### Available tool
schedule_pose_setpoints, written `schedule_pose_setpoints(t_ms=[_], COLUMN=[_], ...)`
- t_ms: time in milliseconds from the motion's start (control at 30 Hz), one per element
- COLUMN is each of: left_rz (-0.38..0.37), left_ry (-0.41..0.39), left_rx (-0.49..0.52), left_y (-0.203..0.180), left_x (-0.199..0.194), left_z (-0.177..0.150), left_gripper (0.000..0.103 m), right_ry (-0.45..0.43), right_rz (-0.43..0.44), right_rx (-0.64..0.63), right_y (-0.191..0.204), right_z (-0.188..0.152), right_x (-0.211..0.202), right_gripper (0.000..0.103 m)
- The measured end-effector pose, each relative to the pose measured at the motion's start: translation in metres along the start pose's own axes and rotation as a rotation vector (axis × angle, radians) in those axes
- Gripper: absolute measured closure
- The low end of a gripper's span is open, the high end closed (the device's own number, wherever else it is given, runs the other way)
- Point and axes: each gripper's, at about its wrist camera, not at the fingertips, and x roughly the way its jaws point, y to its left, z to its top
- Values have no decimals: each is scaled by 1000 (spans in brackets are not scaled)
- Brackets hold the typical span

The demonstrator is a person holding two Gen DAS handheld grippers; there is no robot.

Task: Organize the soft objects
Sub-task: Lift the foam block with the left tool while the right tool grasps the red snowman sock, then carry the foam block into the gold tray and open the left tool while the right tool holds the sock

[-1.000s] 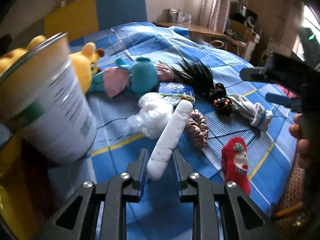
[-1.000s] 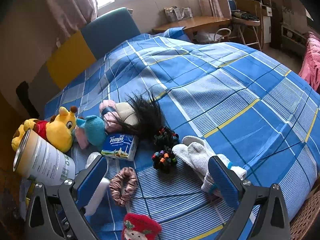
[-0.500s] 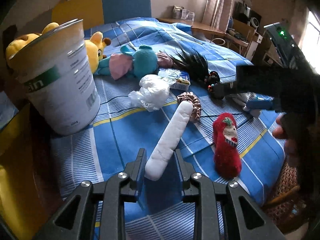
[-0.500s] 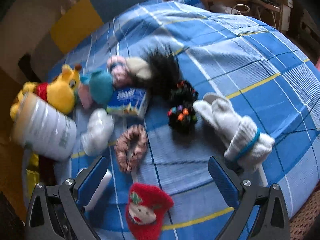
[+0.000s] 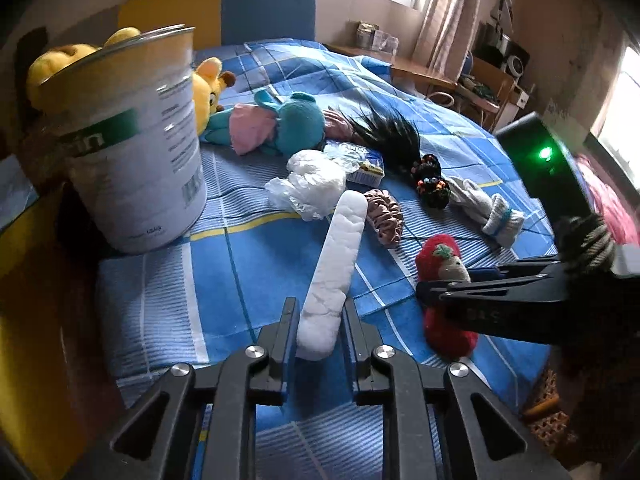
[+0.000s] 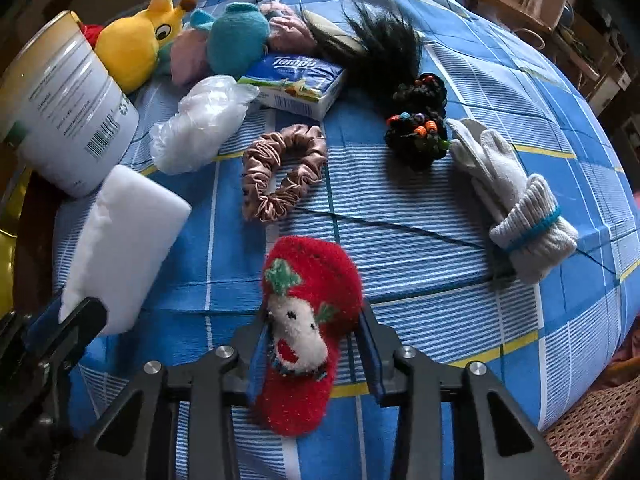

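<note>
A white foam strip [image 5: 335,272] is clamped at its near end by the left gripper [image 5: 318,332], its jaws shut tight on it, and it is held raised over a blue plaid bedspread [image 5: 240,276]. In the right wrist view, the right gripper [image 6: 314,344] is seen pointing steeply down with its jaws just narrowed around a red fuzzy sock [image 6: 308,320] lying on the bedspread; both pads are pressed against the sock's sides. Just beyond the sock a pink satin scrunchie [image 6: 284,172] is laid flat. To its right, bundled white gloves [image 6: 516,200] and black beaded hair ties [image 6: 420,120] are seen. Farther off are a crumpled plastic bag [image 6: 200,124], a tissue pack [image 6: 296,80], a tin can [image 6: 64,112], a teal plush [image 6: 236,36] and a yellow plush [image 6: 136,48].
</note>
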Motion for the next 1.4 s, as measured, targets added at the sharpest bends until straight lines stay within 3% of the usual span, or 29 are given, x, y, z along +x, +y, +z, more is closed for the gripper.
schedule_pose_setpoints(t_ms=[733, 1067, 1400], left_rz=[-25, -14, 99], left_ry=[-82, -170, -241], left_rx=[-89, -117, -266], left_y=[5, 19, 68], left_x=[-50, -95, -145], left_z=[-1, -6, -10], left_gripper=[83, 83, 83], right_ry=[-9, -14, -17], right_rz=[-27, -16, -9], right_rx=[-40, -42, -51], right_y=[7, 9, 7], right_z=[-6, -4, -1], right_x=[2, 1, 1], right_gripper=[62, 63, 63])
